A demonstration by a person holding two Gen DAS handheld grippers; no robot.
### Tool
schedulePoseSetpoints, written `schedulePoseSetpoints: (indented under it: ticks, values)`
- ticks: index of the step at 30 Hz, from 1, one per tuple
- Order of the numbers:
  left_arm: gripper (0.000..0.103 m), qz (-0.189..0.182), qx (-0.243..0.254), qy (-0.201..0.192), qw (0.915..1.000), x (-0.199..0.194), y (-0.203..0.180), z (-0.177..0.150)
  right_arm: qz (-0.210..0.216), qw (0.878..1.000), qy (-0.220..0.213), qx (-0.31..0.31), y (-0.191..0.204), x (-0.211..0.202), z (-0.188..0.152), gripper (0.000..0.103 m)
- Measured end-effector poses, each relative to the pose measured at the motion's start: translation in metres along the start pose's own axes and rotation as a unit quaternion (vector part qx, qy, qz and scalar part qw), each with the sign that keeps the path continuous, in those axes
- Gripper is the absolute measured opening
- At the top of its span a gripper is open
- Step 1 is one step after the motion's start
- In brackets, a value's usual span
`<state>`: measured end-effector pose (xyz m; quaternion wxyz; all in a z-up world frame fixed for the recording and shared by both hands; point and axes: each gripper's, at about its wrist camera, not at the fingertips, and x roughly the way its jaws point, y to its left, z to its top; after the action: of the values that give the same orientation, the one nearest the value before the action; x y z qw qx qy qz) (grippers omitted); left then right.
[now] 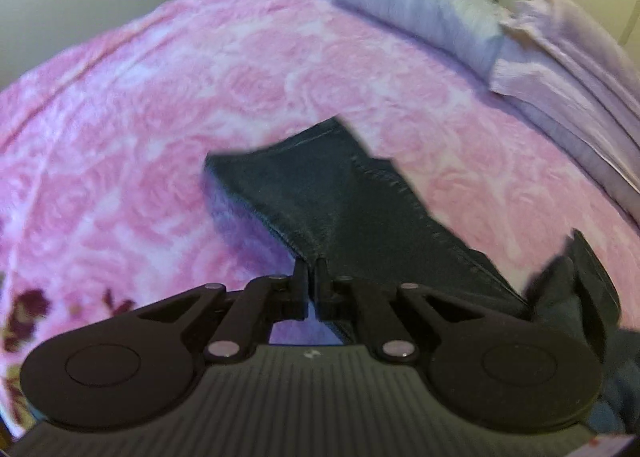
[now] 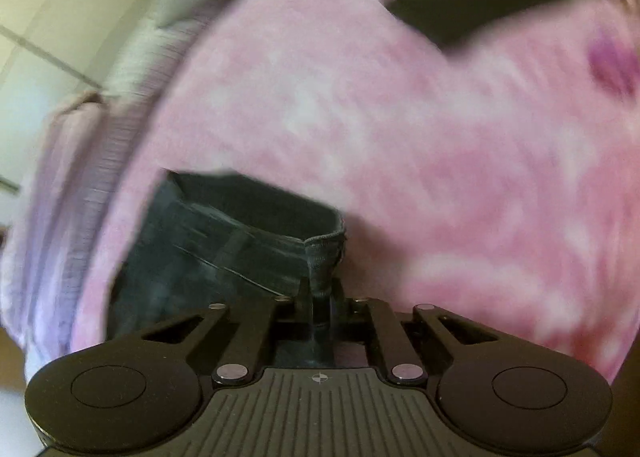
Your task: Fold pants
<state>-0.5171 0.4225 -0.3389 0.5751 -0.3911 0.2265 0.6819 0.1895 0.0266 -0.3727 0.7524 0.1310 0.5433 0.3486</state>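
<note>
No readable writing or brand anywhere — only a small crosshair mark on each tool body. My left gripper [image 1: 311, 271] has its fingers pinched together on an edge of the dark pants [image 1: 320, 197], which spread away over the pink floral blanket [image 1: 140, 117] on the bed, toward the grey pillow [image 1: 400, 5] at its far edge. My right gripper [image 2: 320, 291] is clamped on the hemmed edge of the pants [image 2: 224, 241].
</note>
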Motion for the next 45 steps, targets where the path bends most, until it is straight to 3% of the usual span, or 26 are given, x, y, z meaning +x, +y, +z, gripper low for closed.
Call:
schedulePoseSetpoints:
  ticks: [4,7,10,11,13,17,23,24,25,26,30,31,33,34,37,38,41,45]
  values:
    - [0.002,-0.012,0.006,-0.008,0.9999,-0.049,0.016,-0.018,0.023,0.999,-0.009,-0.037,0.006,-0.05,0.03,0.002]
    - [0.002,0.003,0.013,0.011,0.9999,-0.068,0.03,-0.055,0.0,0.999,-0.002,-0.049,-0.008,-0.072,0.034,0.002]
    - [0.006,0.027,0.013,0.06,0.9978,-0.058,0.043,-0.1,-0.045,0.998,0.019,-0.033,-0.036,-0.069,0.024,0.002]
    - [0.008,0.033,-0.001,0.075,0.9966,-0.054,0.049,-0.112,-0.06,0.997,0.026,-0.03,-0.045,-0.063,0.019,0.002]
    - [0.011,0.019,-0.054,0.067,0.9961,-0.057,0.062,-0.121,-0.084,0.995,0.041,-0.02,-0.056,-0.049,0.01,0.003]
    - [0.035,-0.001,-0.149,0.033,0.9882,-0.065,0.091,-0.106,-0.107,0.993,0.043,-0.018,-0.059,-0.039,0.003,0.003]
    - [0.037,0.029,-0.247,0.025,0.9682,-0.028,0.127,-0.089,-0.129,0.99,0.046,0.013,-0.063,-0.031,-0.002,0.01]
    - [0.035,0.033,-0.243,0.019,0.9694,-0.025,0.126,-0.084,-0.133,0.99,0.045,0.015,-0.062,-0.029,-0.002,0.01]
    - [0.006,0.044,-0.222,0.015,0.9739,-0.022,0.121,-0.079,-0.136,0.99,0.044,0.014,-0.06,-0.028,-0.002,0.01]
    - [0.0,0.05,-0.197,0.009,0.9792,-0.023,0.117,-0.076,-0.139,0.989,0.043,0.011,-0.06,-0.029,-0.002,0.01]
    - [0.003,0.059,-0.13,-0.046,0.9887,-0.057,0.116,-0.076,-0.155,0.987,0.042,0.002,-0.053,-0.026,-0.003,0.01]
    - [0.004,0.063,-0.128,-0.042,0.9889,-0.061,0.121,-0.079,-0.159,0.986,0.042,0.0,-0.051,-0.025,-0.004,0.01]
    - [0.012,0.12,-0.122,0.003,0.9852,-0.051,0.132,-0.09,-0.168,0.985,0.041,-0.007,-0.047,-0.022,-0.007,0.01]
    - [0.027,0.146,-0.124,0.026,0.9811,-0.045,0.139,-0.096,-0.172,0.984,0.039,-0.008,-0.046,-0.021,-0.009,0.01]
    - [0.032,0.163,-0.112,0.029,0.9799,-0.051,0.136,-0.088,-0.184,0.982,0.035,0.005,-0.044,-0.02,-0.01,0.015]
    - [0.03,0.17,-0.11,0.032,0.9787,-0.055,0.133,-0.083,-0.188,0.981,0.039,0.008,-0.043,-0.021,-0.009,0.016]
    - [0.027,0.17,-0.088,0.03,0.981,-0.072,0.116,-0.062,-0.21,0.976,0.055,-0.005,-0.038,-0.027,-0.005,0.021]
    - [0.031,0.154,0.008,-0.003,0.988,-0.083,0.067,-0.03,-0.252,0.967,0.026,-0.024,-0.025,-0.052,0.001,0.034]
